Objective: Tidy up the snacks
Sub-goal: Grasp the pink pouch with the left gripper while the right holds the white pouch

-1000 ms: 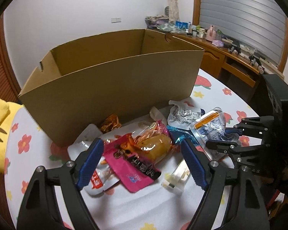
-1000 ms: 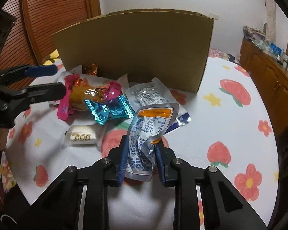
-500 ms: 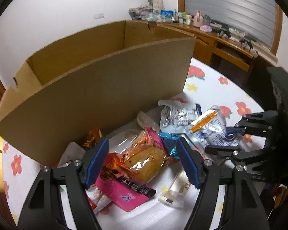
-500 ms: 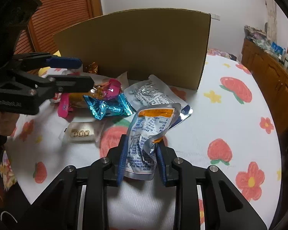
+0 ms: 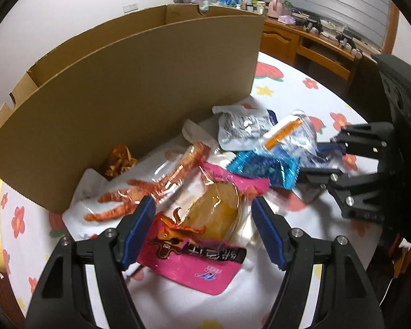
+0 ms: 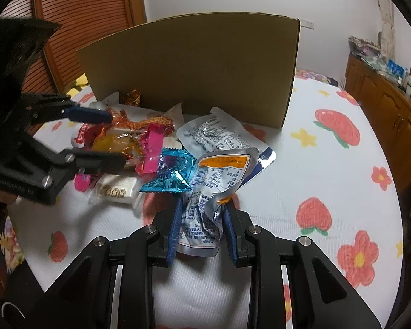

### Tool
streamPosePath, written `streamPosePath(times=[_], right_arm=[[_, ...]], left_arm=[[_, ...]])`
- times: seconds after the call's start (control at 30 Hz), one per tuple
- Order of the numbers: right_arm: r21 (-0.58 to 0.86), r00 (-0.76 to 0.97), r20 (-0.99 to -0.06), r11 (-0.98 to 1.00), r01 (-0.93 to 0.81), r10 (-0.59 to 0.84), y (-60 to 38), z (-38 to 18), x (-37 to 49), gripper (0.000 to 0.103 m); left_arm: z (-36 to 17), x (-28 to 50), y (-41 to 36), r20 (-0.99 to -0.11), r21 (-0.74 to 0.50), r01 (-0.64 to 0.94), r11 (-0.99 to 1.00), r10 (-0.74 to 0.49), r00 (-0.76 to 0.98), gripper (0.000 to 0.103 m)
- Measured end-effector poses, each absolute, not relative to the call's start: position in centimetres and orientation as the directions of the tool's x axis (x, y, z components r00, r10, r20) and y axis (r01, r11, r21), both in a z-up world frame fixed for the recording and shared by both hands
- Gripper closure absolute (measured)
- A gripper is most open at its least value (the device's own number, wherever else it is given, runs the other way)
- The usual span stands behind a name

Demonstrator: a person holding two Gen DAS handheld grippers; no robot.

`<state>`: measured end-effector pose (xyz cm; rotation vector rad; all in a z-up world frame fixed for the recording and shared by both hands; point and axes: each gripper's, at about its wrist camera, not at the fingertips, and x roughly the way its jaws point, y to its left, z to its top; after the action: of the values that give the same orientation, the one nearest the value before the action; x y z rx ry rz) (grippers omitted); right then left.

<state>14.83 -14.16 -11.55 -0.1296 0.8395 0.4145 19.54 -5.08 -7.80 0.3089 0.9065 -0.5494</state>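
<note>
Cardboard is our landmark: the open box (image 5: 128, 82) stands on the flowered tablecloth (image 5: 301, 87) with the snacks heaped against its near wall. From the left wrist view we see our left gripper (image 5: 202, 227) with its jaws spread, straddling the pink packet (image 5: 197, 249) with a golden cake inside; the jaws have just been closing in on it, yet the pads do not seem to press it, so we judge it not gripped. Just nearer the box lies a clear pack of orange chicken feet (image 5: 156, 189), and off toward the box's right end sit a blue foil sweet (image 5: 265, 167) and a silver pouch (image 5: 241, 128). From the right wrist view, our right gripper (image 6: 201, 233) pinches the silver-and-orange pouch (image 6: 216, 189) at its lower edge — crumpled, lifted slightly, well out from the box wall. We reckon these packets light, soft and slick; film buckles and slides, so we would take hold across a sealed edge or the firm cake — gently, since it could crush.
</note>
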Motion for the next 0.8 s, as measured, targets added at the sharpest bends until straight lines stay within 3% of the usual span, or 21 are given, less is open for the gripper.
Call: streamPosePath(times=[0.37,0.47,0.53,0.57,0.8], right_arm=[[0.050,0.593,-0.745,0.913,-0.406,0.304,-14.19,-11.56,14.86,0.076],[0.051,0.593,-0.745,0.913,-0.406,0.305,-14.18,-11.56,14.84,0.076],[0.051,0.593,-0.745,0.913,-0.405,0.305,-14.17,-11.55,14.86,0.076],[0.051,0.593,-0.745,0.913,-0.405,0.305,-14.17,-11.56,14.87,0.076],[0.051,0.593,-0.745,0.913,-0.405,0.305,-14.16,-11.55,14.86,0.076]], left_arm=[[-8.46,19.57,-5.39,-0.810,0.008,0.575,0.818,-0.331,0.483,0.031],[-8.49,19.73,-5.25,-0.806,-0.014,0.574,0.819,-0.349,0.477,0.036],[-8.48,19.72,-4.94,-0.800,-0.041,0.576,0.816,-0.372,0.471,0.050],[-8.50,19.68,-4.91,-0.800,-0.046,0.576,0.816,-0.376,0.468,0.051],[-8.66,19.61,-4.95,-0.799,-0.051,0.569,0.821,-0.375,0.470,0.049]])
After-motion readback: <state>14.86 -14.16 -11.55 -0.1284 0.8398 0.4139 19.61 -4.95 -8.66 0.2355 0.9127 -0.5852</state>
